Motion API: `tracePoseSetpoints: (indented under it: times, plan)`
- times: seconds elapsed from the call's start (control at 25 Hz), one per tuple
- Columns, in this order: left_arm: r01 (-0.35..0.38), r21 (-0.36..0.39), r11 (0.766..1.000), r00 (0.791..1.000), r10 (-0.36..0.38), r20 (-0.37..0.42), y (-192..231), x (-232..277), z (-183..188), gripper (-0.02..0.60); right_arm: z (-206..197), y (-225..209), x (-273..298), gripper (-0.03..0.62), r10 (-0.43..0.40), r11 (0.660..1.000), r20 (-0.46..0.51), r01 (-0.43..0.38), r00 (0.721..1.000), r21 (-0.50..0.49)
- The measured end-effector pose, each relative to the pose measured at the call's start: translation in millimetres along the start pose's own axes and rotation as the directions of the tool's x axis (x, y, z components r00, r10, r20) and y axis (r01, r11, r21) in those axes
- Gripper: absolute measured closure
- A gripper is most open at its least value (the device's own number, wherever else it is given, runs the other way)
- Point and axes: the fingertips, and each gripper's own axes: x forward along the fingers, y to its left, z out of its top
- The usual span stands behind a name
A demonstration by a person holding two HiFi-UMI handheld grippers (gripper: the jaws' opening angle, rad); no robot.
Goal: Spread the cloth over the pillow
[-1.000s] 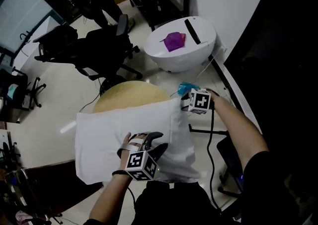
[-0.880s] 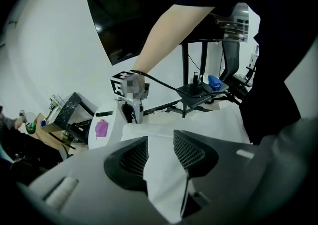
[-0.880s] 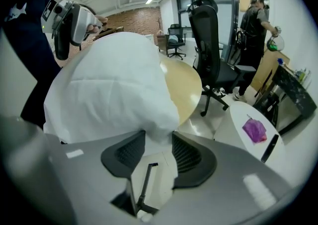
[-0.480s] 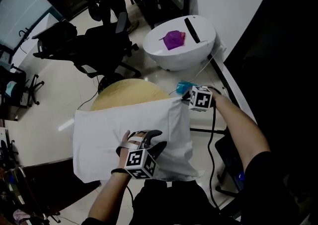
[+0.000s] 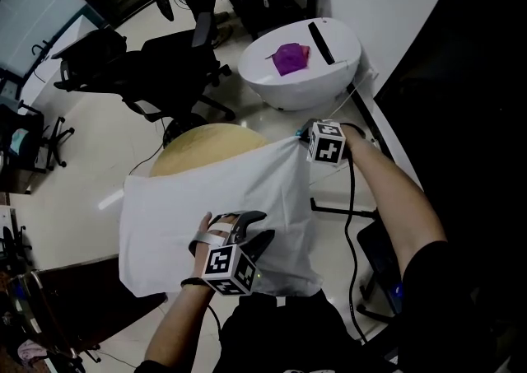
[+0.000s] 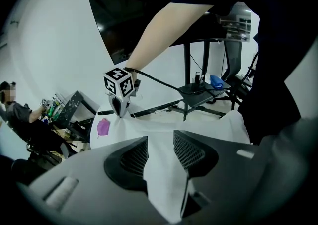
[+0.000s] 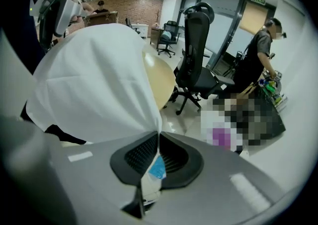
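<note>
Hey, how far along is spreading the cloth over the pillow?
Done: the white cloth already lies across the round table. In hand: the right gripper has just closed its jaws on a far corner; the left gripper sits open on it. Left: pull the corner flat, release.

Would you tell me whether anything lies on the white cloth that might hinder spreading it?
Only the left gripper: it rests on the near part of the cloth, jaws apart with fabric between them. The right gripper has just closed its jaws on the far right corner. Nothing else visible lies on it.
</note>
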Motion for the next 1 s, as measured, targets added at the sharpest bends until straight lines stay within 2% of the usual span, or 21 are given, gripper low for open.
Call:
tracePoseSetpoints:
  times: [0.28,0.52,0.76,0.92,1.0]
  plan:
    - [-0.003,-0.007,1.0,1.0,0.003,-0.002,-3,0,0,0.431,7,-21,18,0.574,-0.061,0.998,-0.015,0.061,0.998,-0.025]
    - [0.001,-0.016,1.0,1.0,-0.001,-0.013,-5,2,-6,0.43,10,-23,33,0.569,-0.052,0.998,-0.021,0.052,0.998,-0.025]
    - [0.016,-0.022,1.0,1.0,-0.016,-0.021,-9,7,-11,0.431,10,-14,47,0.558,-0.038,0.998,0.006,0.038,0.999,0.056]
    - [0.031,-0.032,0.999,0.999,-0.032,-0.03,-15,8,-17,0.431,11,-16,39,0.485,-0.049,0.99,0.036,0.043,0.998,0.137]
    - [0.032,-0.032,0.999,0.999,-0.033,-0.03,-17,8,-17,0.43,6,-19,31,0.479,-0.063,0.983,0.046,0.054,0.997,0.174]
